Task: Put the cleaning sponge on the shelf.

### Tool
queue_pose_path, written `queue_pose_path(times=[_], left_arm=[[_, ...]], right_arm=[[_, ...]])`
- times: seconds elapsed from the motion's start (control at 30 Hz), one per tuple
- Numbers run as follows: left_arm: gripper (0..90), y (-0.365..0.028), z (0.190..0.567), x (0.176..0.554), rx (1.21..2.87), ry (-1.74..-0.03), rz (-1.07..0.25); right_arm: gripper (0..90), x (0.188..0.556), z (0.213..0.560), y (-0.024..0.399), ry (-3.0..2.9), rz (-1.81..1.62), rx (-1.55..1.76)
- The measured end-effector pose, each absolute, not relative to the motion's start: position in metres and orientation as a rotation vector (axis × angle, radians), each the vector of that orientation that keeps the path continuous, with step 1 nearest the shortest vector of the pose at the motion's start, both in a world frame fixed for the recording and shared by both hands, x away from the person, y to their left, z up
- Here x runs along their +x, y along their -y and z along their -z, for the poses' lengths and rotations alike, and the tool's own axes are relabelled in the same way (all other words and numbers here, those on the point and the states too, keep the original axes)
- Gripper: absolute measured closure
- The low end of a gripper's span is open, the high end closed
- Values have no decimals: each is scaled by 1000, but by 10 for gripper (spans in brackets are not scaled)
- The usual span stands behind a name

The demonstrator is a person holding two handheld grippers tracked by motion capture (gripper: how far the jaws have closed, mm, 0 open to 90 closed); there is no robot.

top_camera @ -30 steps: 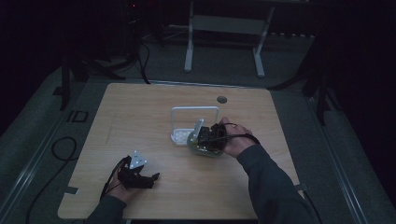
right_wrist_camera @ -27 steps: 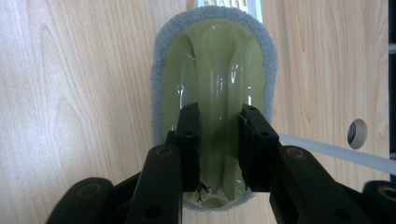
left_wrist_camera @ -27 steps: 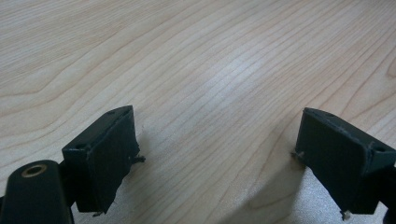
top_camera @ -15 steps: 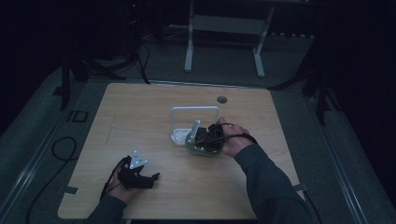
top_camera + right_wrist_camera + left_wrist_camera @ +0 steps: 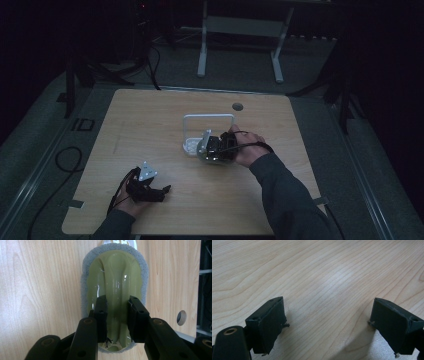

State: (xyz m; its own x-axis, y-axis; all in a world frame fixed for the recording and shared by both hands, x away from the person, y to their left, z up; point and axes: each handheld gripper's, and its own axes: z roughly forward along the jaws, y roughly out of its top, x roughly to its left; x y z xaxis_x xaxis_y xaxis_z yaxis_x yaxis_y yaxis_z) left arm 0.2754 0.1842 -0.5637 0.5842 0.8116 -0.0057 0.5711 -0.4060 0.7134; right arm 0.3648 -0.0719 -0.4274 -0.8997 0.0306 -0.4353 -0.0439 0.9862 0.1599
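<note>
Green scrubber handle [image 5: 117,287] sits clamped between the right hand-held gripper [image 5: 117,315] jaws.

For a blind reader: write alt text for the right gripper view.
The right hand-held gripper clamps the raised central ridge of an olive-green scrubber with a grey sponge rim, lying on a light wooden table. A round hole in the tabletop shows at right.

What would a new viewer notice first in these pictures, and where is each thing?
First comes the green scrubber with its grey sponge rim, lying on the wooden table near the middle; the right hand-held gripper is closed on its raised central ridge. Just behind it stands a white wire rack. The left hand-held gripper rests near the table's front left edge, jaws wide open over bare wood.
</note>
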Motion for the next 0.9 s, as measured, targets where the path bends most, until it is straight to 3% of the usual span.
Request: queue_pose_path(times=[0.9], left_arm=[[127, -184, 564, 275, 2130, -1094, -452]], right_arm=[[717, 381, 443, 61, -2640, -209, -47]])
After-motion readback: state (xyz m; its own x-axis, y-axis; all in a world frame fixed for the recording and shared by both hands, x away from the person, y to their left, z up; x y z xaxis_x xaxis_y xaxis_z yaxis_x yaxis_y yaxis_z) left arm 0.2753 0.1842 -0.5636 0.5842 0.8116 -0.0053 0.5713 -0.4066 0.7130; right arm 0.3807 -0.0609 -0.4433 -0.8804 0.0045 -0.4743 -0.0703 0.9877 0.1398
